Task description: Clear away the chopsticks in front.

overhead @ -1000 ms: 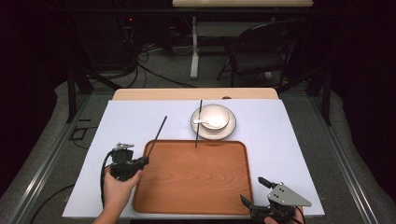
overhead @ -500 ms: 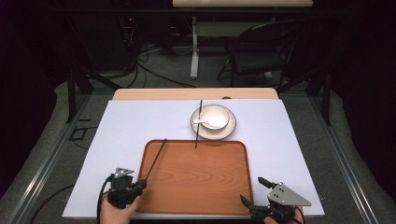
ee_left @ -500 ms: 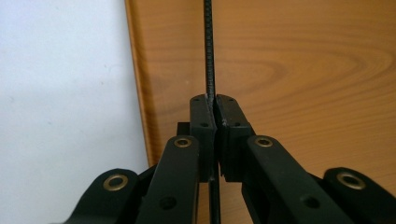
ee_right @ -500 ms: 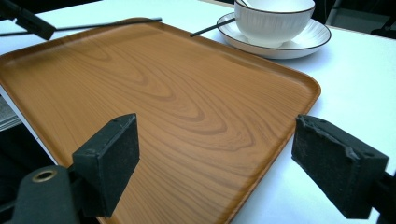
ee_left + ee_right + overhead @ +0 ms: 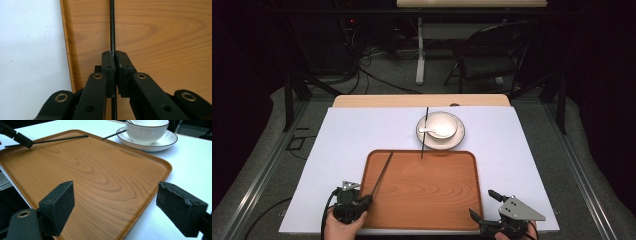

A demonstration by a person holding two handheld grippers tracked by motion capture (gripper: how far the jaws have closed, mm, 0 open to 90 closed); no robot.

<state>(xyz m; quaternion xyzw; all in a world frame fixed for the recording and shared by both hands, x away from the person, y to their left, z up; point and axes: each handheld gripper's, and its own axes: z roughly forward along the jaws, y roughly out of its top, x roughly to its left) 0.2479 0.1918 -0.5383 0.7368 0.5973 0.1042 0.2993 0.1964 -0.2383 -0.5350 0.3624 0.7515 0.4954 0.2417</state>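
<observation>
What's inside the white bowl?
A white spoon lies in the white bowl, which sits on a plate. The spoon covers part of the bowl's bottom, so anything beneath it stays hidden.

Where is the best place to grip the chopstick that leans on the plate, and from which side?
Grip the leaning chopstick on its near end, over the tray, which looks raised. The far part crosses the plate beside the bowl, so there is less room. The open right tool could probably come from the near side, its jaws across the thin stick.
</observation>
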